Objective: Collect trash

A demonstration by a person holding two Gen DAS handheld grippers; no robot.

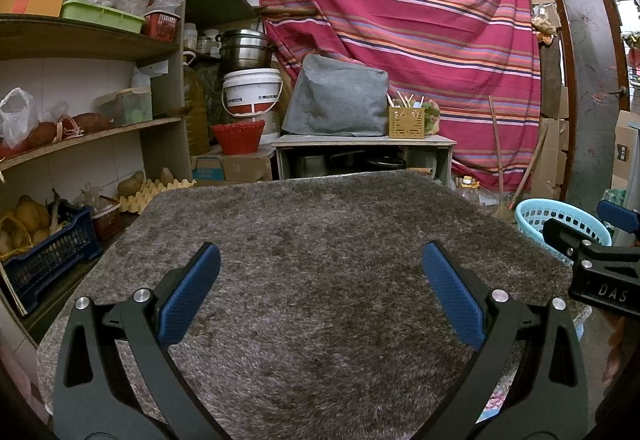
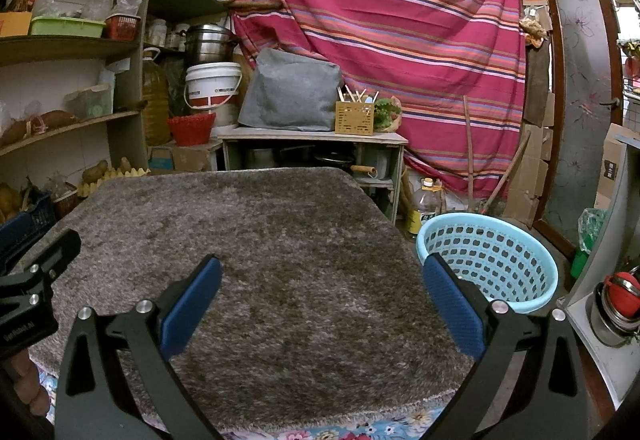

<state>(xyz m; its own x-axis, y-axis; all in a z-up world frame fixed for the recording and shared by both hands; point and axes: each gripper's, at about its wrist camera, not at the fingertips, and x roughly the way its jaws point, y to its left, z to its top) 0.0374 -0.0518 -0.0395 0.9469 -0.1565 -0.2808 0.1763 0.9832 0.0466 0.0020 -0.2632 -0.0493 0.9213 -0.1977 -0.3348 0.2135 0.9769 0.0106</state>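
My left gripper (image 1: 320, 260) is open and empty above a shaggy grey-brown rug (image 1: 312, 240) that covers the table. My right gripper (image 2: 322, 272) is open and empty over the same rug (image 2: 260, 240), near its right side. A light blue perforated basket (image 2: 486, 260) stands on the floor just right of the table; its inside shows no contents from here. The basket's rim (image 1: 540, 214) shows in the left wrist view behind the right gripper's body (image 1: 600, 264). I see no loose trash on the rug in either view.
Wooden shelves (image 1: 88, 40) with boxes, baskets and potatoes stand at the left. A low cabinet (image 2: 312, 138) with a grey bag and a chopstick holder stands behind the table. A striped red curtain (image 2: 380, 20) hangs at the back. A white counter with metal pots (image 2: 612, 312) is at the right.
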